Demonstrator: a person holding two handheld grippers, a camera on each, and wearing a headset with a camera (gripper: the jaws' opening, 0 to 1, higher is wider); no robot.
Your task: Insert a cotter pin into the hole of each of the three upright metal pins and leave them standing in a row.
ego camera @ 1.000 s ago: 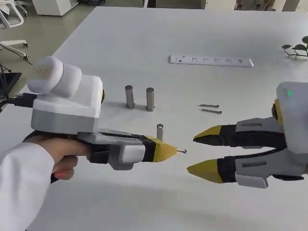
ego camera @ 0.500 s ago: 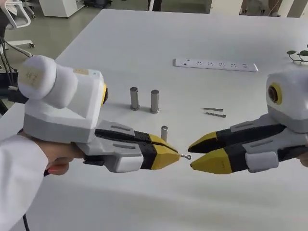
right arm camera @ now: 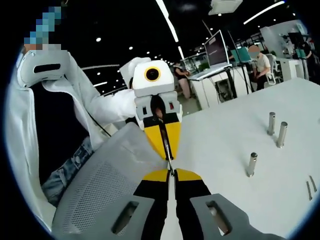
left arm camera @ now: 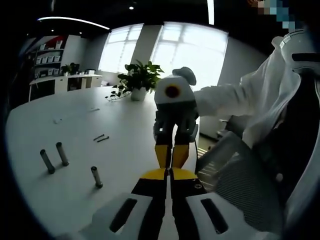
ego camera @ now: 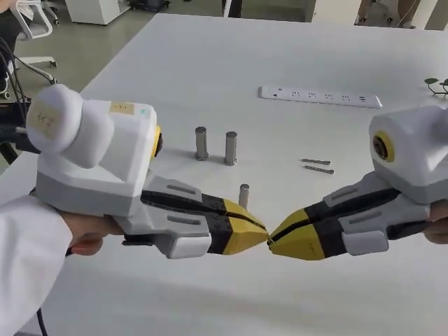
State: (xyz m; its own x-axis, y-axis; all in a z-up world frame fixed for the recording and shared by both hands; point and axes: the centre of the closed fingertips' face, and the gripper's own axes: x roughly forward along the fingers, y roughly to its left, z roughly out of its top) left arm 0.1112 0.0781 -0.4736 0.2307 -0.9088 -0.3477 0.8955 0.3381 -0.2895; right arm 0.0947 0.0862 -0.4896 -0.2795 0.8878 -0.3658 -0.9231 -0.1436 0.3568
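Tip to tip above the table (ego camera: pixel 210 63): the left gripper (ego camera: pixel 263 236) and right gripper (ego camera: pixel 274 241) both have their jaws squeezed shut, meeting on what looks like a cotter pin (ego camera: pixel 269 239), though it is too small to be sure. Behind them three pins (ego camera: pixel 230 148) stand upright, two side by side and the third pin (ego camera: pixel 243 195) nearer, with two spare cotters (ego camera: pixel 316 162) lying to their right. A yellow sticker (ego camera: pixel 122 107) on the left gripper has print too small to read.
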